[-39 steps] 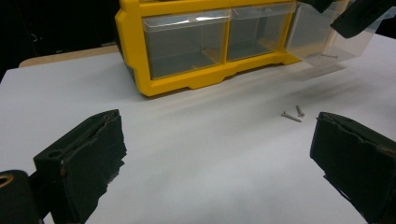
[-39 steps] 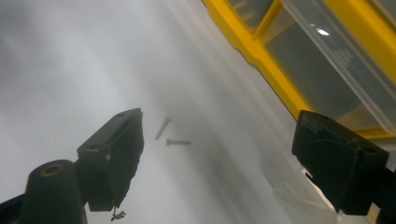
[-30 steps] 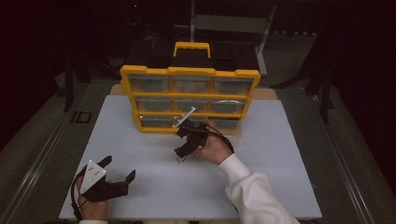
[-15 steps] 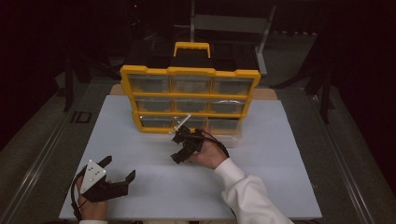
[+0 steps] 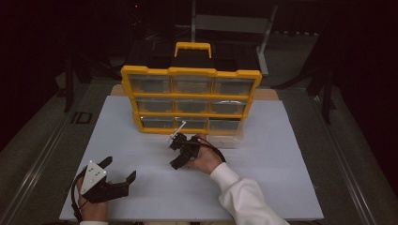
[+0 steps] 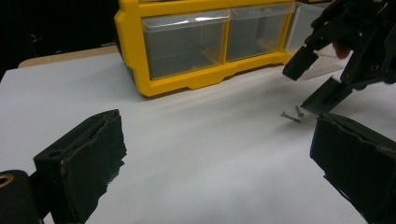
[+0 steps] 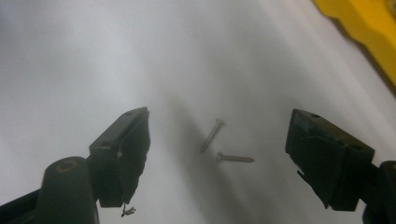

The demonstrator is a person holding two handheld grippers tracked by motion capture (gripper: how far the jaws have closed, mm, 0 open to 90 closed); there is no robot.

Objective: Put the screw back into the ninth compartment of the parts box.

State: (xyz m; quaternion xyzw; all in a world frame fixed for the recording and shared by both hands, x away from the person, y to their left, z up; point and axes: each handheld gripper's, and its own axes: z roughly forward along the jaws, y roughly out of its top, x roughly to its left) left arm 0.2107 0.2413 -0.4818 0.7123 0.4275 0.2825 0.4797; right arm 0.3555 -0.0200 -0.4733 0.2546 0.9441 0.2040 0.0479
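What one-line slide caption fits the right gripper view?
Open right claw poised above two small screws lying on the white table, with the yellow organizer's corner at the edge.

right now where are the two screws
The two screws lie loose on the white table, between the open jaws of the right gripper, just in front of the yellow drawer organizer.

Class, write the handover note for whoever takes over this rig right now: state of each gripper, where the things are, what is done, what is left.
Left gripper: open, holds nothing, near the front left corner of the white table.
Right gripper: open, jaws straddling two small screws lying loose on the table, just in front of the yellow drawer organiser.
A clear drawer sits pulled out at the organiser's lower right.
Done: nothing gripped yet.
Left, probably: close on a screw and put it in the drawer.
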